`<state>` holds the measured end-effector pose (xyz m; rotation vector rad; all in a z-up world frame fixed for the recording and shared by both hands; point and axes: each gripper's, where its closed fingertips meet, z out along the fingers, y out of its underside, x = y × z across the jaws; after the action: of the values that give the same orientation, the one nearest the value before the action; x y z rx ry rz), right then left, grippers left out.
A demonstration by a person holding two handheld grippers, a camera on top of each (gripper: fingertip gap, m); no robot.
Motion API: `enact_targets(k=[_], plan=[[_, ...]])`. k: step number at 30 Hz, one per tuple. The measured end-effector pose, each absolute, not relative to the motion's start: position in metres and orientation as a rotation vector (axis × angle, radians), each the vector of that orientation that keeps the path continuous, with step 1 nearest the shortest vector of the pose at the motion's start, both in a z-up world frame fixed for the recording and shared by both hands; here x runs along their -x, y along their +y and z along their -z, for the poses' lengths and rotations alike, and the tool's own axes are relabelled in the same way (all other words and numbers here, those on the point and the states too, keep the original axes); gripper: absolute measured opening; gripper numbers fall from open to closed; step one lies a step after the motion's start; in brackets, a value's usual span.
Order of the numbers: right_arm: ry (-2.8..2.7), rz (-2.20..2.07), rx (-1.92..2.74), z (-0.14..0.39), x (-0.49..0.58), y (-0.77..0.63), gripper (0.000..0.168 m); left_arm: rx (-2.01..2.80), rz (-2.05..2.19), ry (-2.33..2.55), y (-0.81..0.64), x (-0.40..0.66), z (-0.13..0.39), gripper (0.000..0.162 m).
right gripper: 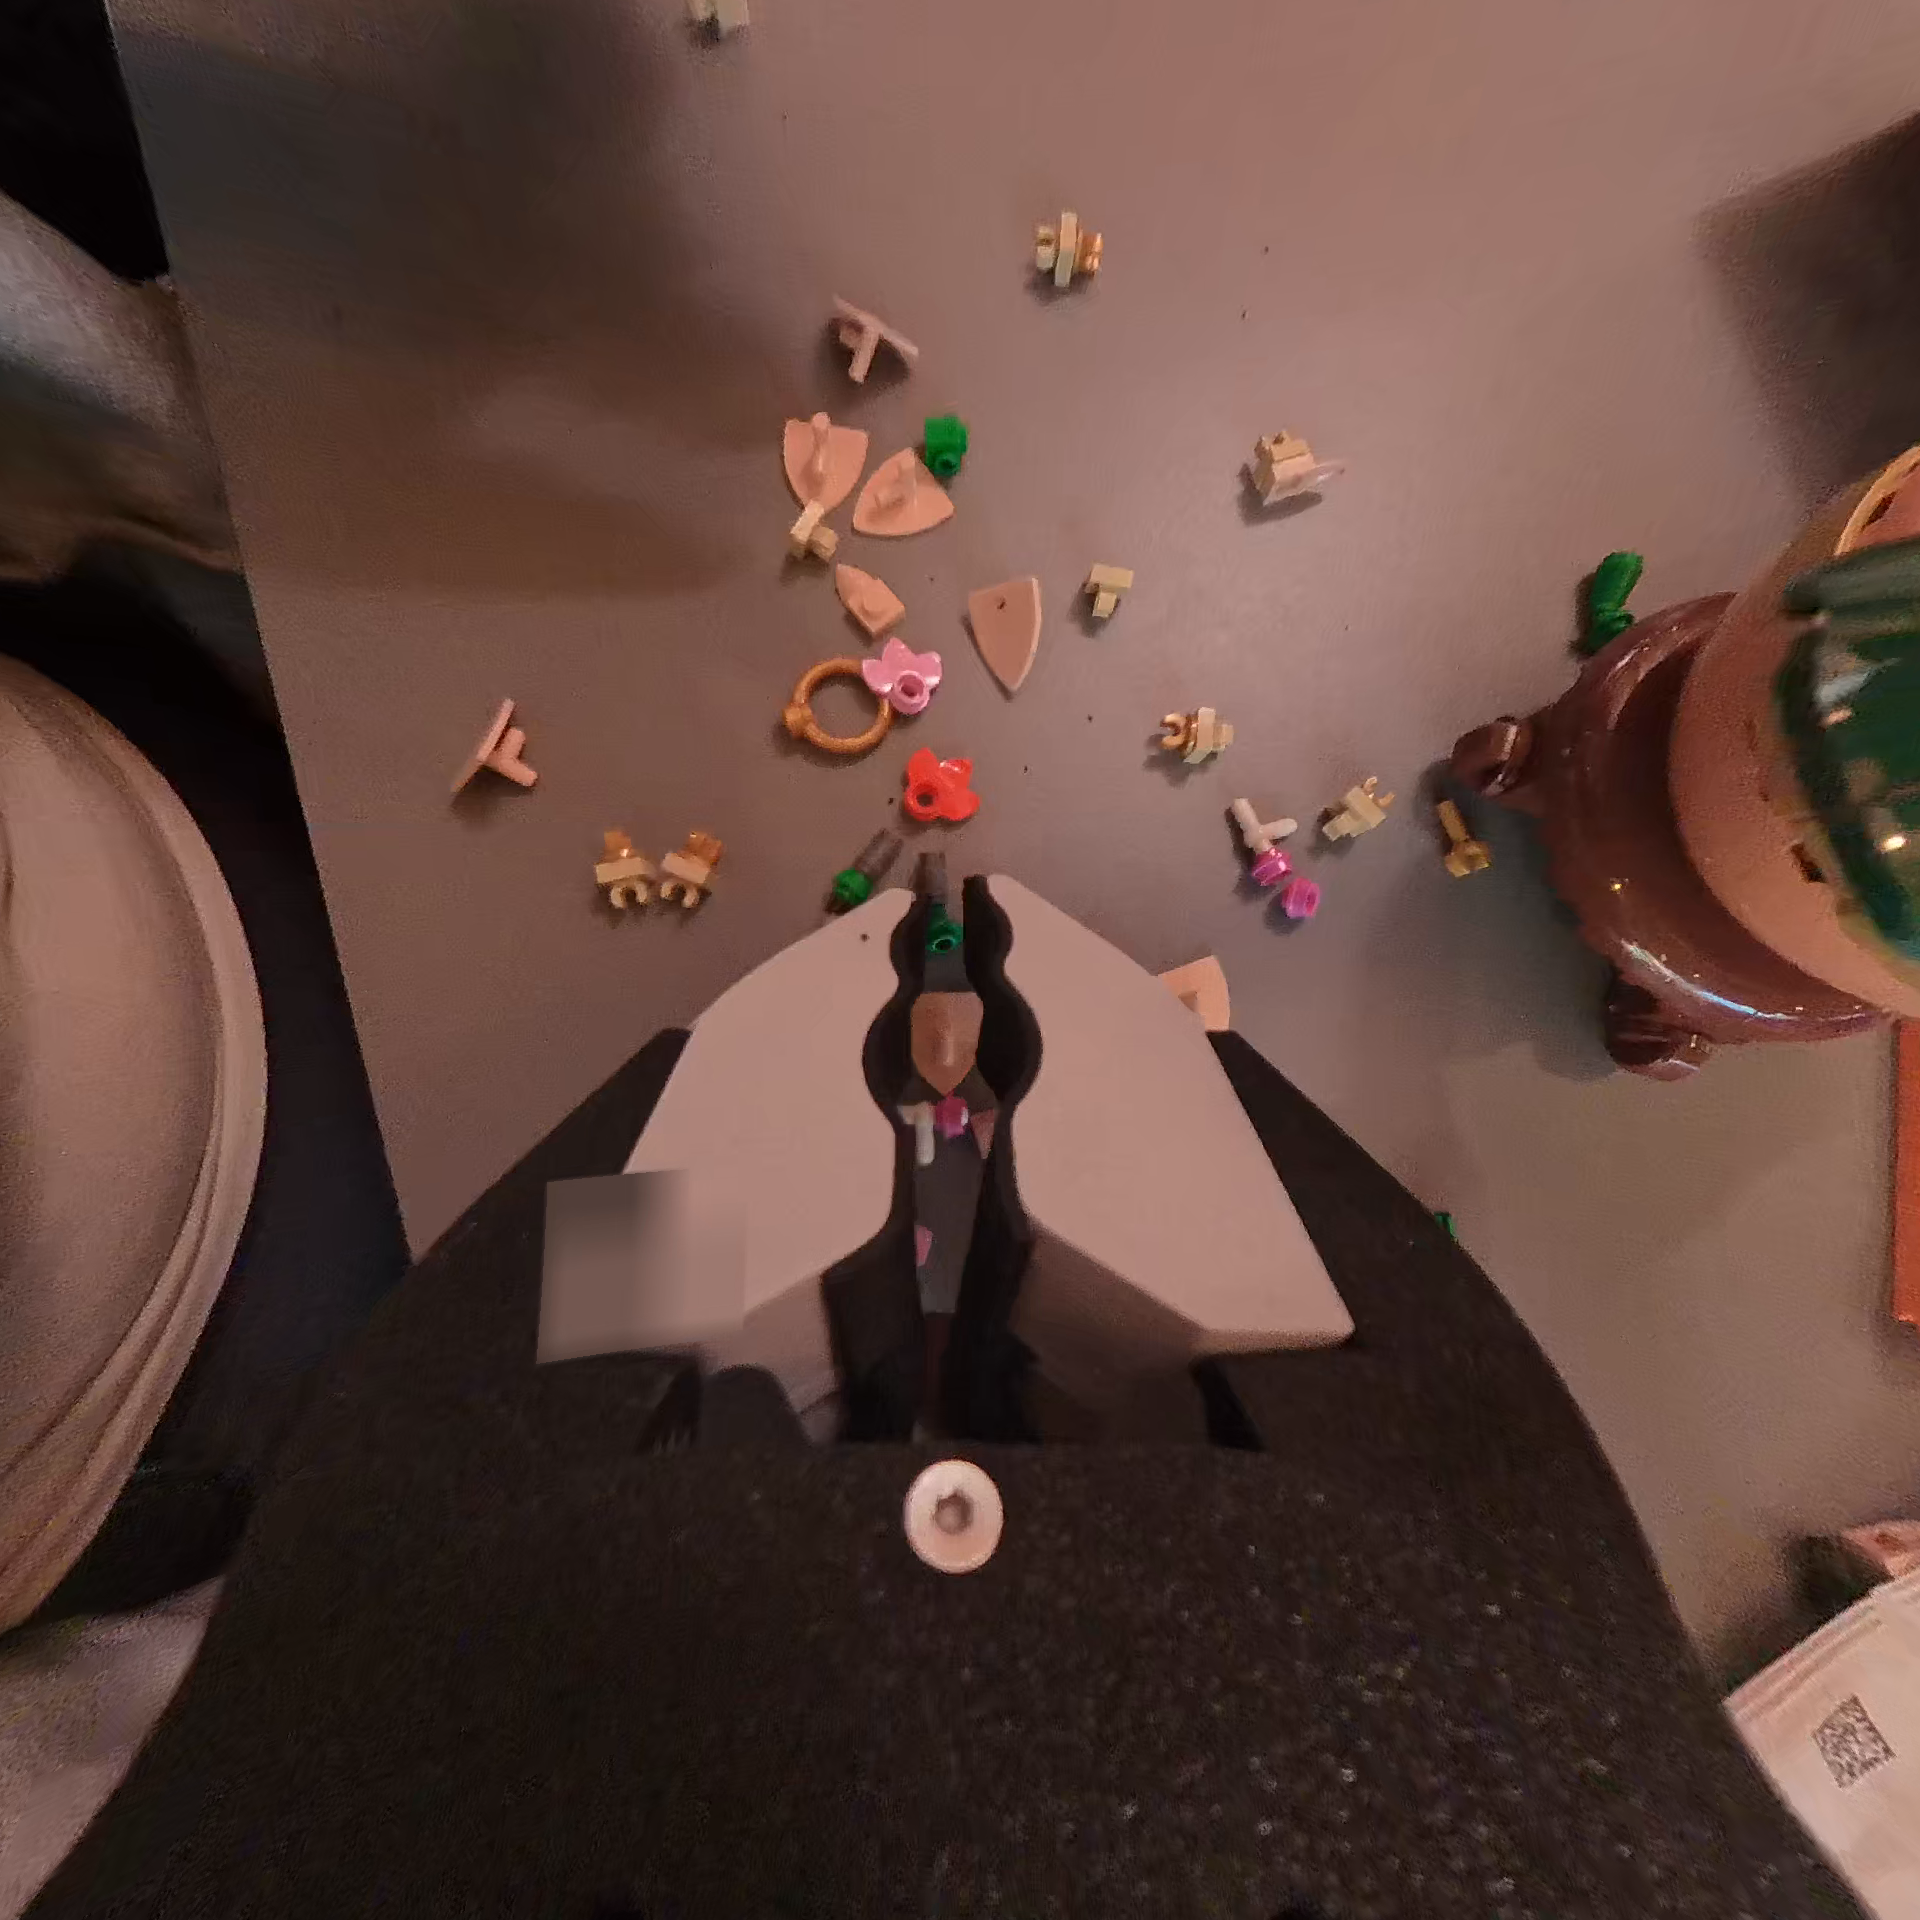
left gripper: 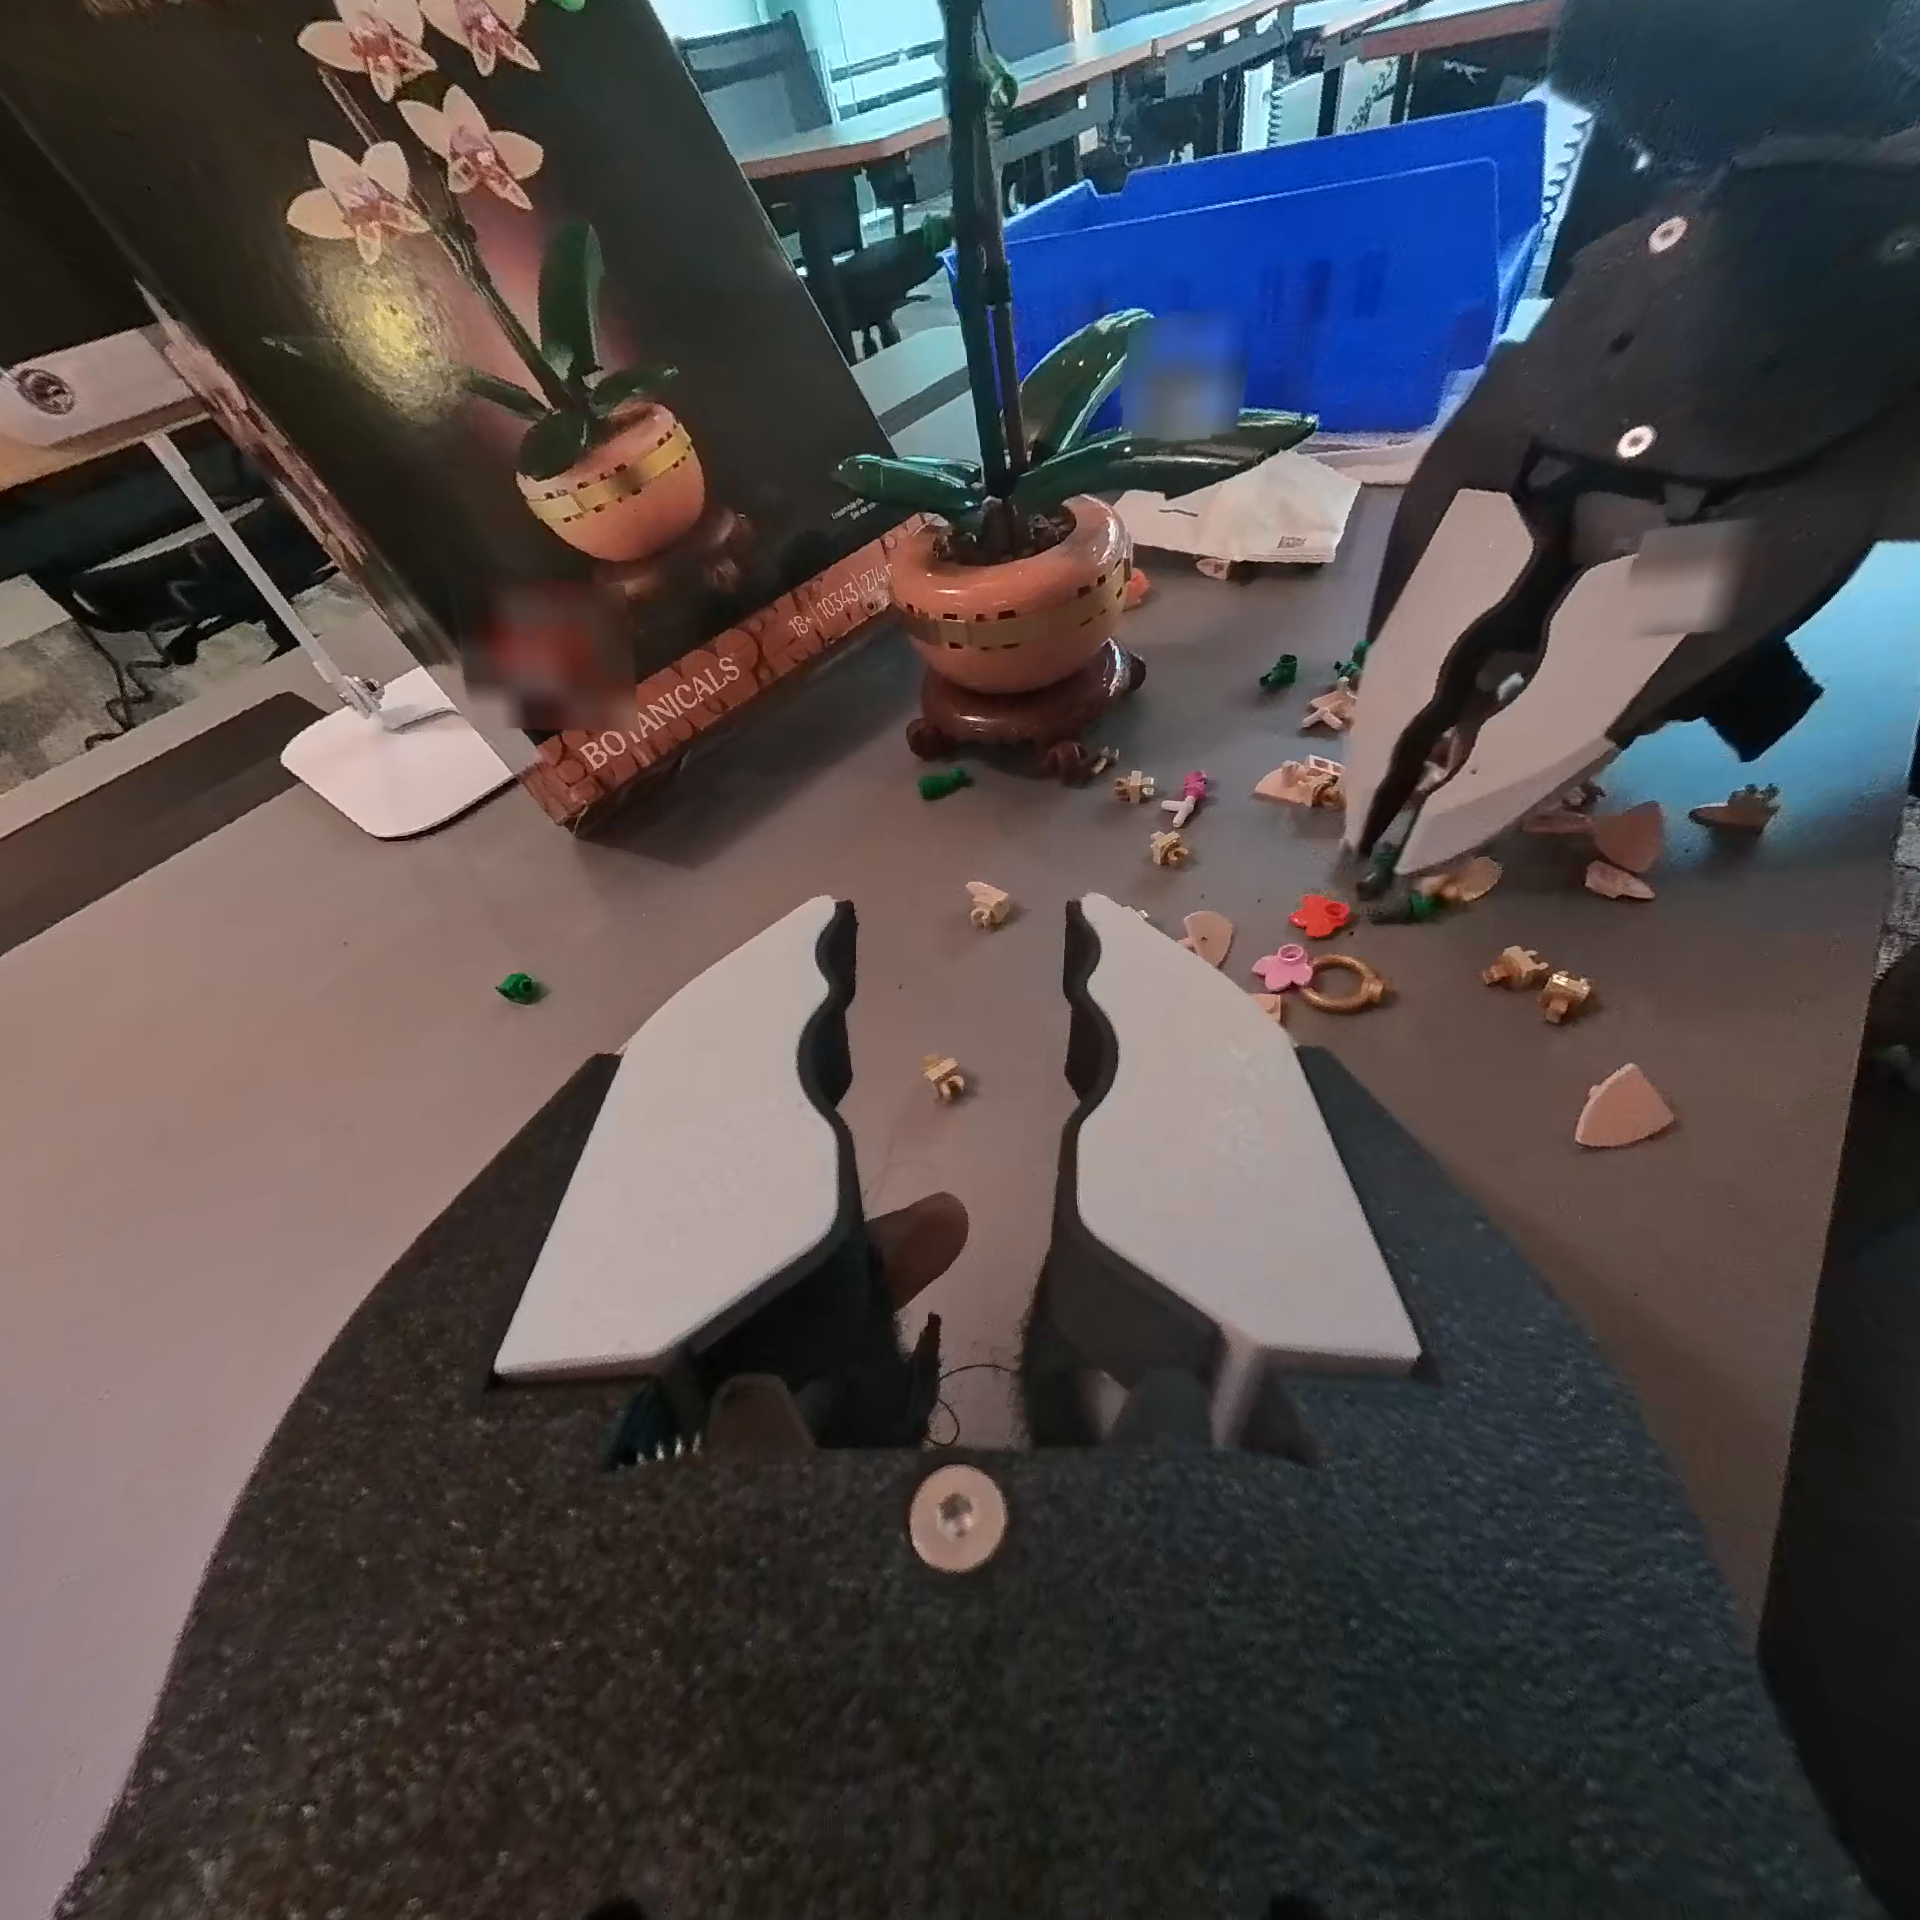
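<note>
Left wrist view: cool daylight is coming from the background, glare is showing on the dark box (left gripper: 436, 343), edges are bowing under wide-angle distortion; right wrist view: dimmer, warmer light is falling on the counter (right gripper: 1351, 260), soft shadows are pooling, corners are blurring.

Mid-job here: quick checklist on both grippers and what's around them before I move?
1. Right gripper closed on green-and-grey piece: ok.
2. Grip firm, with the piece only at the very tips: cannot tell.
3. Left gripper open, holding nothing: ok.
4. Red flower piece apart from the right tips: ok.
5. Potted plant model clear of both grippers: ok.
</note>
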<state>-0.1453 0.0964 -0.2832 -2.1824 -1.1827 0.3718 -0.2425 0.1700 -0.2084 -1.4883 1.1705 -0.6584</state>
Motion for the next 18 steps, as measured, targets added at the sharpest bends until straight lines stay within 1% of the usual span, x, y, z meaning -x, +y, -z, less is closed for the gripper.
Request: enact_targets(k=[4,9,18], plan=[[-1.227,-0.299,2.223,0.287,0.133,0.09,0.008,1.486,0.67,1.152,0.172,0.245,0.207,0.038],[-1.222,-0.294,2.201,0.28,0.131,0.091,0.008,1.488,0.679,1.144,0.173,0.247,0.208,0.038],[-1.476,-0.28,2.117,0.288,0.136,0.092,0.009,1.483,0.671,1.161,0.17,0.247,0.208,0.038]])
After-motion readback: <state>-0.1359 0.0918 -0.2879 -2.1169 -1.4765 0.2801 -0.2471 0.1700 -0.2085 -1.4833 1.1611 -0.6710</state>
